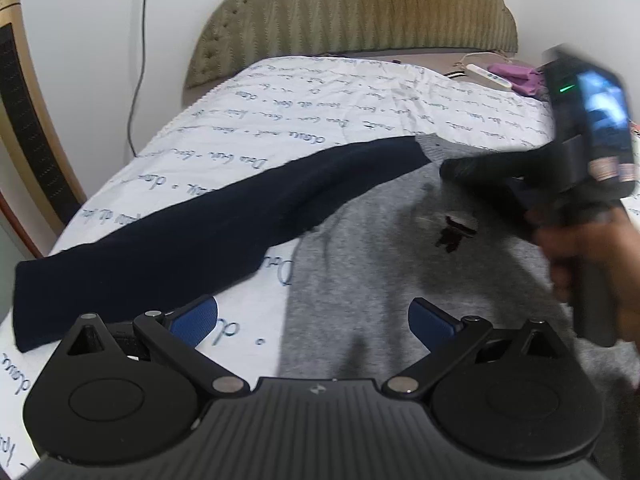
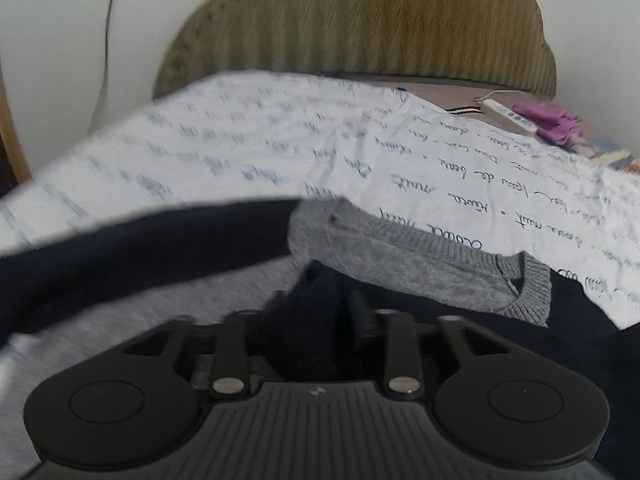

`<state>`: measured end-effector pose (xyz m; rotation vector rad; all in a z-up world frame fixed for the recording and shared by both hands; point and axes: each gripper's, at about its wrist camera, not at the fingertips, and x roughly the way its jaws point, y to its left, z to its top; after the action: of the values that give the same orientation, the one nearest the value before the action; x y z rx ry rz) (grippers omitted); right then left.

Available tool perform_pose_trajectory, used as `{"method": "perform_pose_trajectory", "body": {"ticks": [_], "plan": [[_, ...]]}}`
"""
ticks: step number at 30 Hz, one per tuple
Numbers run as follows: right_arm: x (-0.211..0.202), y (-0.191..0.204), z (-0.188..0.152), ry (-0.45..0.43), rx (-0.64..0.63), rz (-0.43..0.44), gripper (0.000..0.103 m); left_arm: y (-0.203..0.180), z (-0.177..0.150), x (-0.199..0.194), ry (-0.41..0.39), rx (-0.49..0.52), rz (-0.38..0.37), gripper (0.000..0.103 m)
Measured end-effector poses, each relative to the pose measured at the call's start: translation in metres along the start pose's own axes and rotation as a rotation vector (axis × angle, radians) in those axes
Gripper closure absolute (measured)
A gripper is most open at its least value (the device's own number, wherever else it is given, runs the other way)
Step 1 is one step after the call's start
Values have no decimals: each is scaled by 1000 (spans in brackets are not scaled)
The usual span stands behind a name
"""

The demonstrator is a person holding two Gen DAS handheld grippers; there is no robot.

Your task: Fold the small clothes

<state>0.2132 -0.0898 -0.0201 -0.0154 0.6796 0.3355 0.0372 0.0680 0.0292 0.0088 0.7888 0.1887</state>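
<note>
A small grey sweater with navy sleeves lies on the bed. One navy sleeve stretches out to the left. My left gripper is open and empty, low over the sweater's left edge, blue pads apart. My right gripper shows in the left wrist view over the sweater's chest, blurred. In the right wrist view my right gripper is shut on the other navy sleeve, held over the grey body. The grey collar lies to the right.
The bed has a white sheet printed with blue handwriting and an olive padded headboard. A white remote and purple cloth lie at the far right. A cable hangs on the wall at left.
</note>
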Motion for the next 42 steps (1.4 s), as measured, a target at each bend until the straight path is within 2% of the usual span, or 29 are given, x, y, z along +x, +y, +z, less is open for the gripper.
{"method": "perform_pose_trajectory", "body": {"ticks": [1, 3, 5, 10, 12, 15, 17, 19, 21, 25, 32, 37, 38, 40, 42], "plan": [[-9, -8, 2, -35, 58, 49, 32, 1, 0, 0, 1, -3, 12, 0], [-18, -19, 6, -47, 152, 141, 29, 3, 0, 3, 8, -11, 30, 0], [-17, -24, 7, -13, 205, 202, 29, 6, 0, 3, 14, -21, 35, 0], [2, -12, -8, 124, 150, 150, 29, 10, -3, 2, 17, -17, 56, 0], [-1, -7, -14, 106, 149, 115, 29, 13, -3, 2, 21, -21, 61, 0], [-17, -8, -17, 52, 176, 170, 29, 17, -5, -1, 16, -30, 67, 0], [-17, -5, -19, 77, 165, 178, 26, 19, -5, -1, 19, -34, 78, 0], [-8, -3, -23, 143, 127, 144, 26, 21, -4, -1, 21, -46, 85, 0], [-15, -3, -26, 112, 115, 109, 26, 24, -5, -3, 20, -63, 78, 0], [-37, -4, -25, 67, 139, 153, 25, 29, -5, -2, 28, -88, 106, 0], [-63, 8, -35, 38, 49, 129, 25, 37, -7, 0, 50, -126, 120, 0], [-79, 7, -48, 26, 59, 160, 25, 42, -8, 0, 62, -143, 148, 0], [-82, 8, -50, 22, 60, 163, 25, 45, -9, 0, 60, -152, 159, 0], [-89, 8, -54, 7, 52, 153, 25, 54, -9, 1, 49, -165, 229, 1], [-97, 9, -57, -16, 31, 133, 25, 72, -10, 2, 41, -224, 293, 1]]}}
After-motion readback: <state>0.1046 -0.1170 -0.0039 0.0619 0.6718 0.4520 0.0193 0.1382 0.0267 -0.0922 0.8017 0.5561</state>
